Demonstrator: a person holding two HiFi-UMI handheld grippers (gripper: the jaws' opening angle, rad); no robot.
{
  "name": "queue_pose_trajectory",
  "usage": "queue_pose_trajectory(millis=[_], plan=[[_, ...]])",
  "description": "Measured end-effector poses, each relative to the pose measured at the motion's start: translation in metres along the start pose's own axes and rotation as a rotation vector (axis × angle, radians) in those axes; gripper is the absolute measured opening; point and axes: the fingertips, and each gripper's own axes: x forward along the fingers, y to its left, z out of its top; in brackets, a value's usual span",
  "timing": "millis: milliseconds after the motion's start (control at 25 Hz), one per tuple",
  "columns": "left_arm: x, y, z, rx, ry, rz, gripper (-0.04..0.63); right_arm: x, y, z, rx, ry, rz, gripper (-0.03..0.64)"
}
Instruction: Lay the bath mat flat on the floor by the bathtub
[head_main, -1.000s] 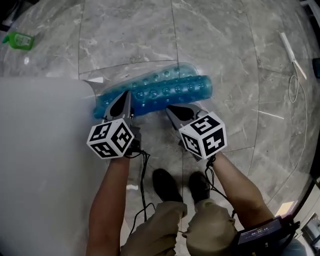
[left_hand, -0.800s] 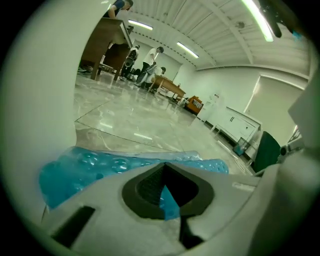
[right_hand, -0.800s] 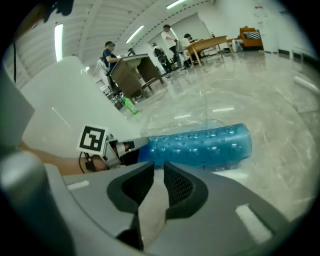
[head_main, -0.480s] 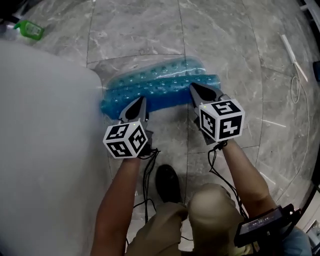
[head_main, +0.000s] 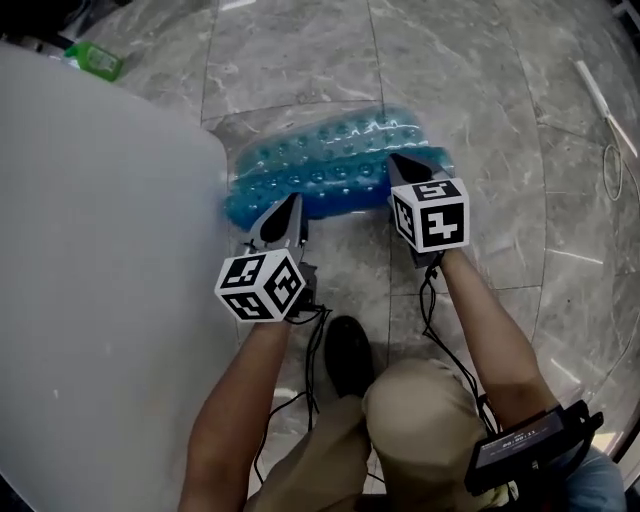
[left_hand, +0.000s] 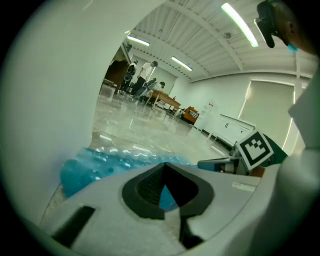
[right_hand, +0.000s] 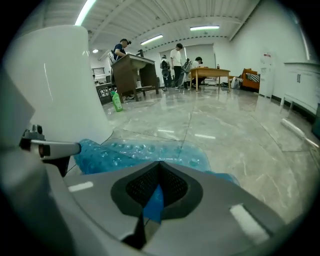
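Mat: the blue bath mat (head_main: 330, 165) lies on the floor (head_main: 470, 90) at 12 o'clock from the person's shoe (head_main: 350, 355). Its left end is just beside the bathtub (head_main: 100, 250). The near long side is curled over, so the mat is not flat.
Left tool (head_main: 294, 202): shut tight on the near edge of the mat; blue shows between its jaws.
Right tool (head_main: 400, 165): its jaws have just been closing and now pinch the same edge, toward 3 o'clock.
Risk, uneven pull: one tool may probably drag more, and the mat would turn crooked or ride against the tub.
Risk, slipping: the thin edge may slide out, and the curl would spring back.
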Motion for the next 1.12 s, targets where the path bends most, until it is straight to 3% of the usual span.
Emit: queue_pose_trajectory(millis=[160, 400, 520, 600, 680, 840, 1000, 1120], plan=[[-0.006, 0.005, 0.000, 0.046, 0.019, 0.061, 0.006, -0.028, 0.012, -0.035, -0.024, 0.015, 0.009, 0.005], [-0.020, 0.020, -0.030, 0.004, 0.075, 0.139, 0.008, -0.061, 0.034, -0.080, -0.033, 0.038, 0.066, 0.006], [-0.029, 0.016, -0.048, -0.004, 0.097, 0.137, 0.006, -0.077, 0.037, -0.084, -0.003, 0.046, 0.128, 0.006], [-0.035, 0.011, -0.060, -0.010, 0.111, 0.124, 0.006, -0.090, 0.035, -0.068, 0.005, -0.007, 0.138, 0.008], [-0.044, 0.007, -0.072, -0.004, 0.124, 0.121, 0.006, -0.093, 0.035, -0.052, 0.006, -0.040, 0.137, 0.008], [-0.056, 0.005, -0.089, -0.011, 0.139, 0.124, 0.006, -0.077, 0.041, -0.047, -0.036, -0.009, 0.122, 0.008], [-0.060, -0.001, -0.089, 0.047, 0.162, 0.102, 0.006, -0.062, 0.040, -0.056, -0.095, 0.041, 0.057, 0.008], [-0.071, -0.009, -0.080, 0.034, 0.119, 0.092, 0.006, -0.062, 0.041, -0.064, -0.109, 0.032, 0.019, 0.006]])
